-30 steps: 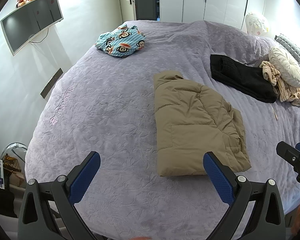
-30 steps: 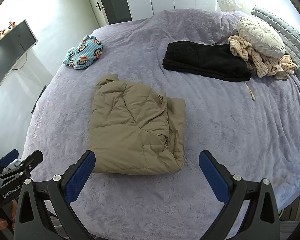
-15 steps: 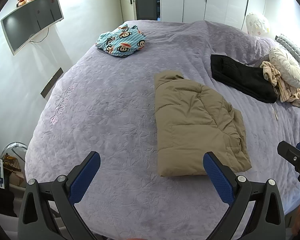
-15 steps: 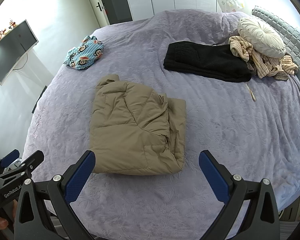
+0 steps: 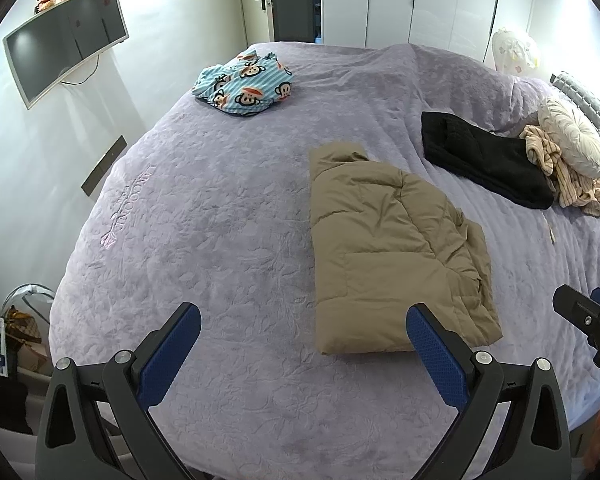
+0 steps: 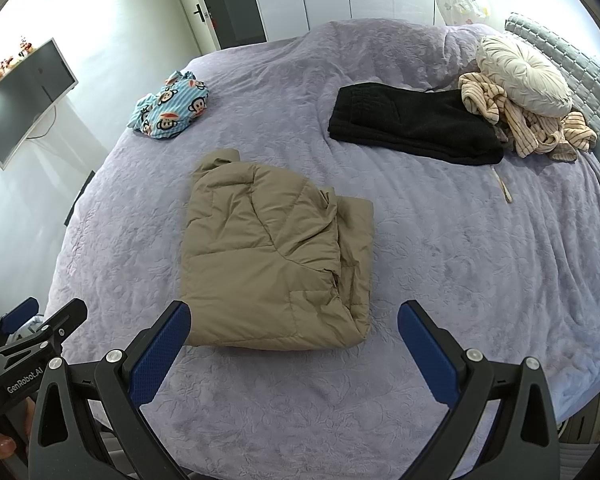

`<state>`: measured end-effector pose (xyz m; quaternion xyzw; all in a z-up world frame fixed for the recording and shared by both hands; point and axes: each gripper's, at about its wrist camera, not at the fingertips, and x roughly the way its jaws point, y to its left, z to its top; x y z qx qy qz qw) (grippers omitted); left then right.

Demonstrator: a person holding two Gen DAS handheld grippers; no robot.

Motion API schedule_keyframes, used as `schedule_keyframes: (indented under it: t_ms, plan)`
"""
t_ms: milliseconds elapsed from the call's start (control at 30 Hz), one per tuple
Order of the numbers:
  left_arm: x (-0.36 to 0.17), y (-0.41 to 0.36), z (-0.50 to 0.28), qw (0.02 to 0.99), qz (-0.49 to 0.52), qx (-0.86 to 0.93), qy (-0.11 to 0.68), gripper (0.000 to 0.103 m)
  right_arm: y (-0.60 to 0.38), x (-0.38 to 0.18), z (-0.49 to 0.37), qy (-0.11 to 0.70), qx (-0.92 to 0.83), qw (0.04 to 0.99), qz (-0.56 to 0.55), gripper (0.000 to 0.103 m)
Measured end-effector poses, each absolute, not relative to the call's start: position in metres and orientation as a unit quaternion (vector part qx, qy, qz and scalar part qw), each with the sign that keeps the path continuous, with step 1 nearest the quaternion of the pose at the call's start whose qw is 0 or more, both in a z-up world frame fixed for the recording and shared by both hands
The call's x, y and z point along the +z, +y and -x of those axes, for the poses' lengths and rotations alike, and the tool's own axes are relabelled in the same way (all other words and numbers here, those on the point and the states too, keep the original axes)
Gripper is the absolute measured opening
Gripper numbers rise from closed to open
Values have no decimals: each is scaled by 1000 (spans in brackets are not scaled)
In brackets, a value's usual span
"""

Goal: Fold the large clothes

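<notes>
I am holding my left gripper point(image 5: 300, 334) above the near edge of the bed point(image 5: 220, 216), jaws spread wide, nothing between the blue pads point(image 5: 434, 354). My right gripper point(image 6: 294, 330) is hovering the same way, jaws wide apart and empty. The tan puffer jacket point(image 6: 272, 256) is lying folded into a compact rectangle on the lilac bedspread, just beyond both sets of fingertips (neither tool is touching it). A black garment point(image 6: 412, 124) is lying folded farther back, toward the headboard side, its far end touching a crumpled striped garment point(image 6: 516, 120) that is sitting against a round cream cushion point(image 6: 524, 76). A blue monkey-print garment point(image 5: 246, 88) is sitting bunched at the far left of the bed, well apart from the jacket
</notes>
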<state>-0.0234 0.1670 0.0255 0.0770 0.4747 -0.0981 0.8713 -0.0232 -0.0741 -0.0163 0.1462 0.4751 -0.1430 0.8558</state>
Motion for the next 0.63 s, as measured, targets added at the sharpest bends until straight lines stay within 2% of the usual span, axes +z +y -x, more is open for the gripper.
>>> schedule_keyframes:
  t_ms: [633]
  plan:
    - [29, 162, 27, 878, -73, -96, 464, 103, -72, -15, 21, 476, -144, 855, -146, 103]
